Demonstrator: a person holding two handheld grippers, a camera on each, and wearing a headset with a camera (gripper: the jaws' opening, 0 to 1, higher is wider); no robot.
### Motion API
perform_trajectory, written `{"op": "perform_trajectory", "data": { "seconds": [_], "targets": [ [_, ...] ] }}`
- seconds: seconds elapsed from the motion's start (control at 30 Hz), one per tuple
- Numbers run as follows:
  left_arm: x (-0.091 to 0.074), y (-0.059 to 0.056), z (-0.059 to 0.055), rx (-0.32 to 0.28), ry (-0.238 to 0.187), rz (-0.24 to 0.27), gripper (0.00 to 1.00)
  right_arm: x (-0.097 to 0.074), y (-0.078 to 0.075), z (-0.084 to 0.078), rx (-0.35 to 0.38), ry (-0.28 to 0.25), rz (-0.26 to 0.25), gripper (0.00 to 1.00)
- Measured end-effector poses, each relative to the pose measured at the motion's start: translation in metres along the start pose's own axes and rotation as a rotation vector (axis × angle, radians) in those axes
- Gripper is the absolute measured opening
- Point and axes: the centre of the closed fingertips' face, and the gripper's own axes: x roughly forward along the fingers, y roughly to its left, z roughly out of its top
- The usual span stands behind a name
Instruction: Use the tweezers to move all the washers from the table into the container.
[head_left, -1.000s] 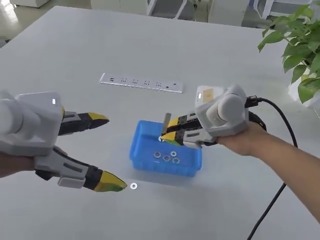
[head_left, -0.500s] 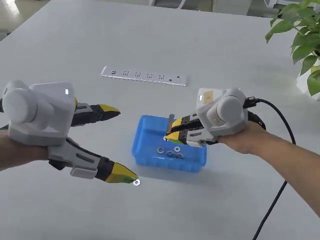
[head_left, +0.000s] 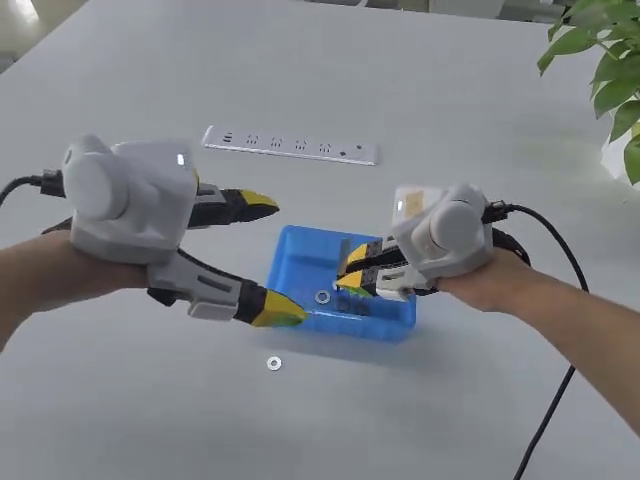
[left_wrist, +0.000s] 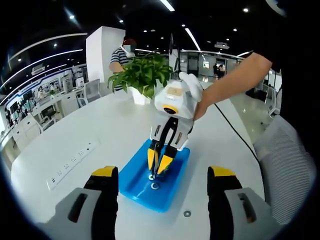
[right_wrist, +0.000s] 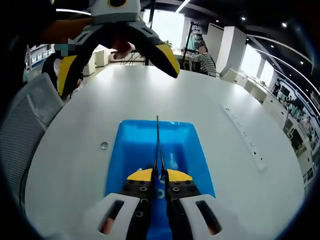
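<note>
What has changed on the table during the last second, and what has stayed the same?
The left gripper, jaws open, has moved toward the blue container. Its lower jaw now reaches the container's near corner, past the washer on the table. Nothing was taken hold of or let go. The right gripper stays over the container, shut on the tweezers, and that washer lies where it was.

The container (head_left: 350, 325) sits on the surface (head_left: 450, 110) with a washer (head_left: 322, 296) inside, loose washer (head_left: 274, 363) just in front. Power strip (head_left: 290, 146) lies further back.
</note>
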Motion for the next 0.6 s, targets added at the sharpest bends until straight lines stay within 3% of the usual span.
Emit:
{"op": "perform_trajectory", "data": {
  "seconds": [0.37,0.6],
  "targets": [
    [0.027,0.009,0.004,0.084,0.035,-0.044,0.33,0.000,0.001,-0.001,-0.001,0.000,0.006,0.08],
    [0.041,0.008,0.005,0.116,0.056,-0.101,0.24,0.001,0.001,-0.002,-0.003,0.001,0.006,0.08]
  ]
}}
